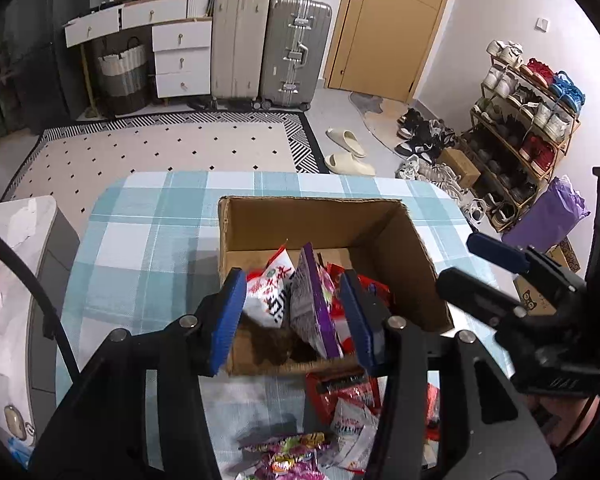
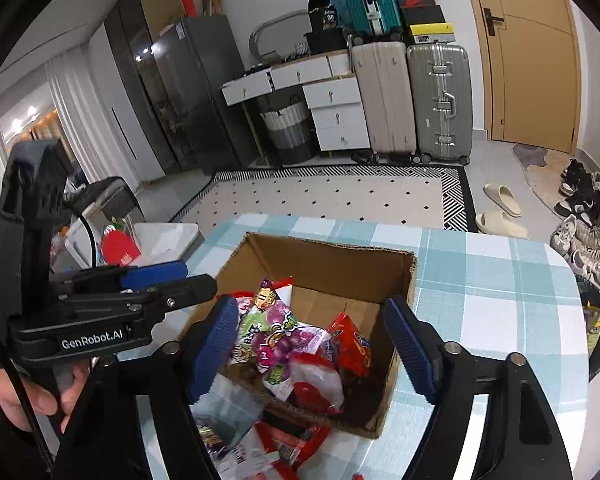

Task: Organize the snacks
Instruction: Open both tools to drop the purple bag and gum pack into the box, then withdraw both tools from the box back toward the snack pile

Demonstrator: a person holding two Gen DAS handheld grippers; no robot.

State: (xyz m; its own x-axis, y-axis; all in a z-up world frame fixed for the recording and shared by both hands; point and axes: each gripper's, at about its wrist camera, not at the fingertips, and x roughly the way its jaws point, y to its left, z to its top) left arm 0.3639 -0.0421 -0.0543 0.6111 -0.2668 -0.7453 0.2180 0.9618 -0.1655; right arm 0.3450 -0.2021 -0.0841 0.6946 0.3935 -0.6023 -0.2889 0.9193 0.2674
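Note:
An open cardboard box [image 1: 384,228] stands on the checked tablecloth and holds several snack packets; it also shows in the right wrist view [image 2: 324,264]. My left gripper [image 1: 294,316] hovers over the box's near side, jaws apart, with a white-red packet [image 1: 268,292] and a purple packet [image 1: 312,312] standing loosely between its fingers. My right gripper [image 2: 312,346] is open over the box, above a grape candy bag [image 2: 272,332] and a red packet [image 2: 352,340]. Loose packets [image 1: 340,412] lie on the cloth in front of the box.
The table [image 1: 148,216] has rounded far corners and a drop to the rug beyond. A white side unit [image 1: 12,248] stands left of it. Suitcases, drawers, a door and a shoe rack [image 1: 520,128] line the room behind.

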